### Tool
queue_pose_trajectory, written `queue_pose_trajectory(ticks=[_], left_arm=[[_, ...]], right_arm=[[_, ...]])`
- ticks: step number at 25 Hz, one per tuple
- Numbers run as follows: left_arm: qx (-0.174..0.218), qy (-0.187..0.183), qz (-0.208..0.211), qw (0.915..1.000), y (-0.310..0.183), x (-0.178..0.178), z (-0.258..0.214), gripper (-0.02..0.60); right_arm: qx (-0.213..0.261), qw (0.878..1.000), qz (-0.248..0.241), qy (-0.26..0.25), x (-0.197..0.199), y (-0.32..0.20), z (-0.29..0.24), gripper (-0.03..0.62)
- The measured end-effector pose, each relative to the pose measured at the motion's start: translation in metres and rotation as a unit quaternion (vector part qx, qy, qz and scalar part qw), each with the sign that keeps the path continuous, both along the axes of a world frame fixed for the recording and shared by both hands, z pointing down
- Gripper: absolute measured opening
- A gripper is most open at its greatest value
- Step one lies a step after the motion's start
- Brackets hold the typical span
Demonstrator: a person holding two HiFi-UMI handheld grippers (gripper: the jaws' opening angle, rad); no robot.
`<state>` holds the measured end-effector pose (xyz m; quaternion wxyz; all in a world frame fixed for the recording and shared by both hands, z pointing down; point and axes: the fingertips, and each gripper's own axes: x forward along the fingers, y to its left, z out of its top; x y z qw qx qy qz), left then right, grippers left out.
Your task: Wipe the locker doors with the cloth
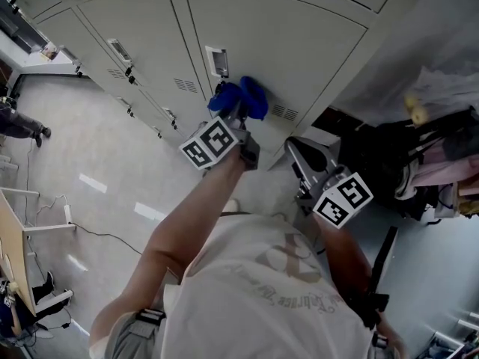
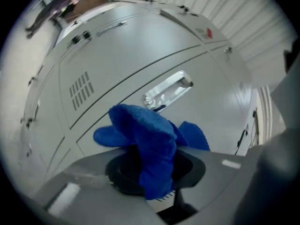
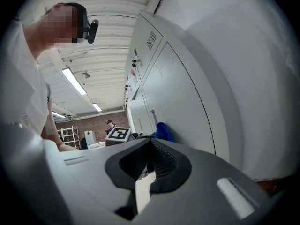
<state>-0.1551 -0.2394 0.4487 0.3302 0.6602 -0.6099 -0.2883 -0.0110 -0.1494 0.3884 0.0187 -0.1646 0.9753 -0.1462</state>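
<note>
A blue cloth (image 1: 241,98) is bunched against a pale grey locker door (image 1: 299,43), just below its metal handle (image 1: 217,60). My left gripper (image 1: 238,109) is shut on the cloth and holds it to the door. In the left gripper view the cloth (image 2: 149,139) spills over the jaws, beneath the handle (image 2: 166,90). My right gripper (image 1: 294,150) hangs lower and to the right, off the door, shut with nothing in it. The right gripper view looks along the locker row (image 3: 180,88), and its jaws (image 3: 150,148) meet. The cloth (image 3: 162,131) shows far off in it.
More locker doors (image 1: 127,28) run off to the left, with vent slots (image 1: 185,85). Dark bags and clothing (image 1: 419,163) are piled to the right of the lockers. A cable (image 1: 90,230) trails over the floor at left. Another person (image 1: 21,123) stands at the far left.
</note>
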Motion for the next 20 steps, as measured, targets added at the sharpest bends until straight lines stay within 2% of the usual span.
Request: queue_pose_trajectory(ticks=[1, 2, 4, 5, 6, 9, 12, 16, 20], left_arm=[[0.004, -0.055, -0.005, 0.9985, 0.001, 0.001, -0.007, 0.11], [0.004, -0.124, -0.015, 0.9922, 0.002, 0.0, -0.013, 0.11], [-0.004, -0.257, -0.046, 0.9652, 0.004, -0.009, -0.023, 0.11], [-0.01, -0.3, -0.061, 0.9521, 0.005, -0.016, -0.027, 0.11], [-0.017, -0.325, -0.071, 0.9429, 0.004, -0.022, -0.029, 0.11], [-0.035, -0.37, -0.078, 0.9249, 0.001, -0.025, -0.031, 0.109], [-0.052, -0.394, -0.084, 0.9137, 0.0, -0.023, -0.032, 0.109], [-0.043, -0.435, -0.082, 0.8956, -0.003, -0.007, -0.041, 0.109], [-0.032, -0.458, -0.061, 0.8864, -0.003, 0.018, -0.048, 0.109]], right_arm=[[0.001, 1.0, 0.001, -0.001, 0.002, -0.001, -0.001, 0.007], [0.002, 1.0, 0.002, -0.002, 0.005, -0.002, -0.001, 0.007], [0.003, 1.0, 0.006, -0.004, 0.011, -0.004, -0.003, 0.008], [0.004, 1.0, 0.008, -0.006, 0.014, -0.005, -0.003, 0.007], [0.005, 1.0, 0.011, -0.008, 0.017, -0.007, -0.004, 0.006], [0.005, 1.0, 0.017, -0.012, 0.024, -0.01, -0.005, 0.008], [0.003, 1.0, 0.019, -0.016, 0.029, -0.012, -0.004, 0.007], [0.0, 1.0, 0.025, -0.019, 0.038, -0.017, -0.002, 0.008], [0.003, 1.0, 0.022, -0.022, 0.041, -0.02, -0.005, 0.007]])
